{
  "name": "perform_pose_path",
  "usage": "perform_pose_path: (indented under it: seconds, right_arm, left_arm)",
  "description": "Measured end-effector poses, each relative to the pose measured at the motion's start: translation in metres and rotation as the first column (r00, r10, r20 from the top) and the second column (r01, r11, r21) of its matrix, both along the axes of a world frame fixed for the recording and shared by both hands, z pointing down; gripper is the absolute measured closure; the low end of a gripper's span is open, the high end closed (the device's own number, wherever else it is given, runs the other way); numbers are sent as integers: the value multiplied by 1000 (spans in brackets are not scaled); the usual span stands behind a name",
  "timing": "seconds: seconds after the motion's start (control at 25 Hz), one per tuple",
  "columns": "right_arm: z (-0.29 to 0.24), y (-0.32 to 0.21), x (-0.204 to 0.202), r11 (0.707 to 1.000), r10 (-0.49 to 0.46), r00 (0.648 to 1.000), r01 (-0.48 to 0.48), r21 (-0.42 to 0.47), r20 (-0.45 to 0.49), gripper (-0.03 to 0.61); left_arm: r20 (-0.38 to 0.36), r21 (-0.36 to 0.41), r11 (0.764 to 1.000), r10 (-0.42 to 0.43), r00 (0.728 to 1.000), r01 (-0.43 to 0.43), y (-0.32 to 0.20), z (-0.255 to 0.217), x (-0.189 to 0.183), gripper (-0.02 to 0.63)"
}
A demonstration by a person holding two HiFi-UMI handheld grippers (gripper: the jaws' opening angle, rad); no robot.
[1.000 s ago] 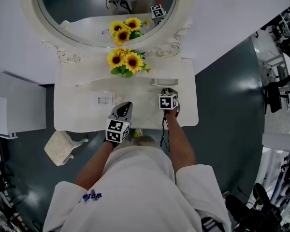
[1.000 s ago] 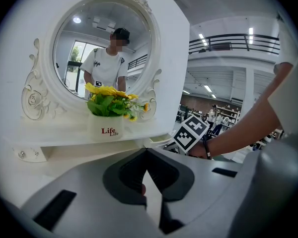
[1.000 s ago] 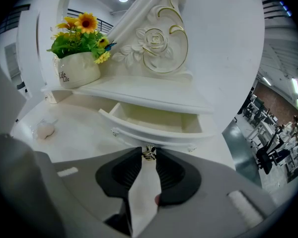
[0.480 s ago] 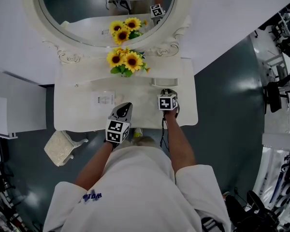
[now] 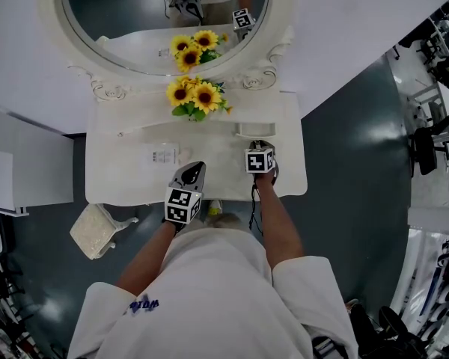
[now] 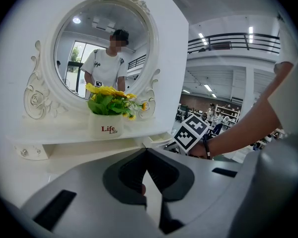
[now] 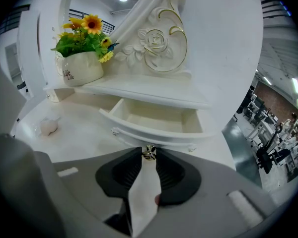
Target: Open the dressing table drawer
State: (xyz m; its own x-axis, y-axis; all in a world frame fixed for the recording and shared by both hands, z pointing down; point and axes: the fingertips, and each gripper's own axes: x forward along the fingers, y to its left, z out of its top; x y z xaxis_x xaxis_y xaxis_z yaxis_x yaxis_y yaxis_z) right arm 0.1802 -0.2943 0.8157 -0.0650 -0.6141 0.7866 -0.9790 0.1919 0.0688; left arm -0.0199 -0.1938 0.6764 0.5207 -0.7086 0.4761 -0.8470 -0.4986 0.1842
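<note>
Between right tool [image 7: 149,156] jaws, drawer knob [image 7: 149,153], apparently hidden in head view

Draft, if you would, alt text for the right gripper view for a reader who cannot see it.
The right claw is shut on the brass knob of a white drawer, which stands pulled open with nothing showing inside. The drawer sits under a shelf of the dressing table; a pot of sunflowers stands on the shelf at upper left.
</note>
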Motion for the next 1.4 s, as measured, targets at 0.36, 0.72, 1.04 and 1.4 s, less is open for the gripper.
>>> perform_pose_path:
  seconds: [0.36,0.72,1.04,1.4]
  right_arm:
    - [-2,3,-2,1000,-2,1000,2,2,10,479]
    - [0,3,-1,1000,10,1000,-10,-2,17,479]
    - [0,8,-1,1000,15,1000,-15,9,17,479]
    - [-5,14,-3,1000,18,999,-19,8,31,479]
  left_arm:
    - [1,3,1000,7,1000,-7,2,-1,4,606]
    - [4,0,1000,5,1000,-5,3,0,4,606]
    - [6,0,1000,18,1000,-18,3,1,6,606]
    - [5,2,1000,11,1000,-11,5,-2,5,606]
